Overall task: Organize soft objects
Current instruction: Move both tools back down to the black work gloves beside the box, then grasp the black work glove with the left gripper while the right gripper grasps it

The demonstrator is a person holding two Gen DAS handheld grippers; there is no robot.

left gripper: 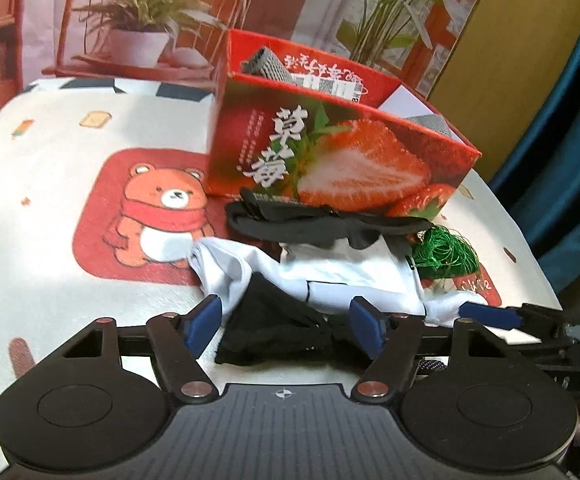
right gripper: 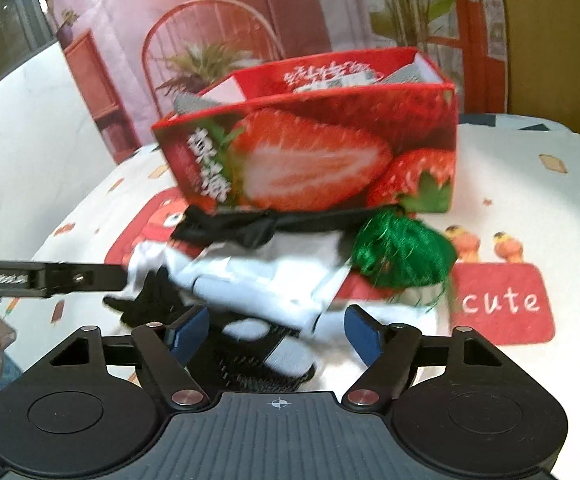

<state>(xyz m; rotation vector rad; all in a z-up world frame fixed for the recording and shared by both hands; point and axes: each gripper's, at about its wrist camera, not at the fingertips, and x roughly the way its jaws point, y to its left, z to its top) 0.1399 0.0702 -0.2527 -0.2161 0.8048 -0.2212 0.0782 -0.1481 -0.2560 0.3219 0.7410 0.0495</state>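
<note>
Now the left gripper (left gripper: pixel 286 322) is spread wide around a black cloth (left gripper: pixel 274 326). The right gripper (right gripper: pixel 278 330) gapes too, over a black-and-white sock (right gripper: pixel 278 354). The pile lies just before the strawberry box (left gripper: pixel 330 160) (some cloth is already inside). One pinch could snag neighbours, dragging the green thread (left gripper: pixel 446 258). There is free table (left gripper: pixel 50 240) on the left.

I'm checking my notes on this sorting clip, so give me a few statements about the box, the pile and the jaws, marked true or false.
1. The red box shows a strawberry. True.
2. The box is empty. False: grey cloth sticks out of it.
3. Green thread lies in front of the box. True.
4. The left gripper is shut on a black cloth. False: its jaws stand open around it.
5. The right gripper has open jaws. True.
</note>
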